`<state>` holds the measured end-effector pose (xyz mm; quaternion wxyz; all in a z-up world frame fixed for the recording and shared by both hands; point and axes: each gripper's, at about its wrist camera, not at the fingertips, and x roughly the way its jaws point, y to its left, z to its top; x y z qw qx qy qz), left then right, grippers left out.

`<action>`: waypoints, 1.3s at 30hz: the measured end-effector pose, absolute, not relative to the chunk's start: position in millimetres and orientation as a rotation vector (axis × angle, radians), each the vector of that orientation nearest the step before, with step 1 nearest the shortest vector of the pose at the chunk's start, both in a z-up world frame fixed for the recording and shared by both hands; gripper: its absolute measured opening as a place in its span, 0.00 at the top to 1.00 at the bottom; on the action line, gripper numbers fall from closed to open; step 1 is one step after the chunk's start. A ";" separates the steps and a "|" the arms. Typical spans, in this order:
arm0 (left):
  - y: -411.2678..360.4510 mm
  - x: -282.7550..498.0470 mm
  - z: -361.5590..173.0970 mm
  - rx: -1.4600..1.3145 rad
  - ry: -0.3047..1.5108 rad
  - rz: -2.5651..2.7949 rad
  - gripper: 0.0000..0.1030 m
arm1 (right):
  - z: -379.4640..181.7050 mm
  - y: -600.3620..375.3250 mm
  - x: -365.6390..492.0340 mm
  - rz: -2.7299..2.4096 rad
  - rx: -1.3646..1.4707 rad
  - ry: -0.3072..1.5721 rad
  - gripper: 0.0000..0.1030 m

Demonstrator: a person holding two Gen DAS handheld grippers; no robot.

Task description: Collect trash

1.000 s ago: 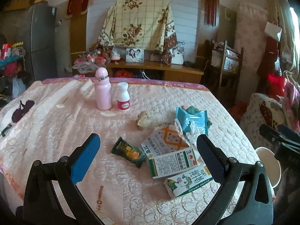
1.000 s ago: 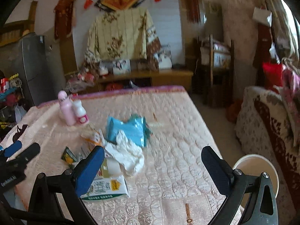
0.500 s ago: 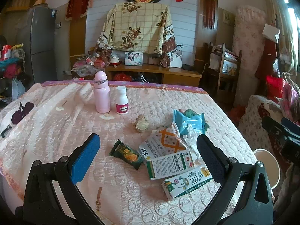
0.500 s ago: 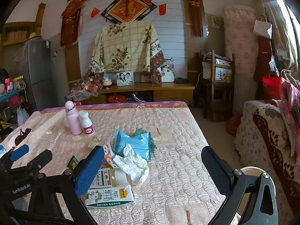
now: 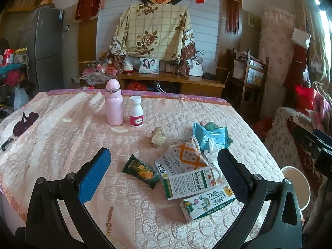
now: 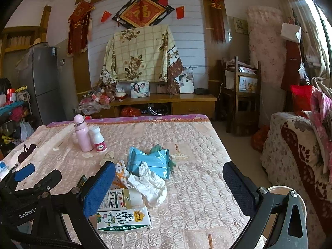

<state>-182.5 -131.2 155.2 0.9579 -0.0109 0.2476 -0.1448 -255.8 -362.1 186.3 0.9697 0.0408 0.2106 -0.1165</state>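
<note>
left wrist: left claw (image 5: 164,166) wide apart, empty, above the bed (image 5: 62,137). trash w/in reach: green wrapper (image 5: 141,171), milk cartons (image 5: 189,183), (image 5: 207,204), crumpled wad (image 5: 157,138). risk: cartons overlap, a grab may drag both.

right wrist: right claw (image 6: 169,183) apart, empty. tissue (image 6: 150,185) on blue packs (image 6: 149,161); bin (image 6: 298,203) off bed edge, low right. risk: limp tissue slips; pink bottle (image 6: 83,133) & pill bottle (image 6: 98,139) prob. not trash, may tip.
</note>
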 end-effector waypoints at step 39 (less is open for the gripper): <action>-134.7 -180.2 147.3 -0.016 0.521 -0.295 0.01 | 181.5 -360.8 -249.3 -0.235 0.078 0.464 0.00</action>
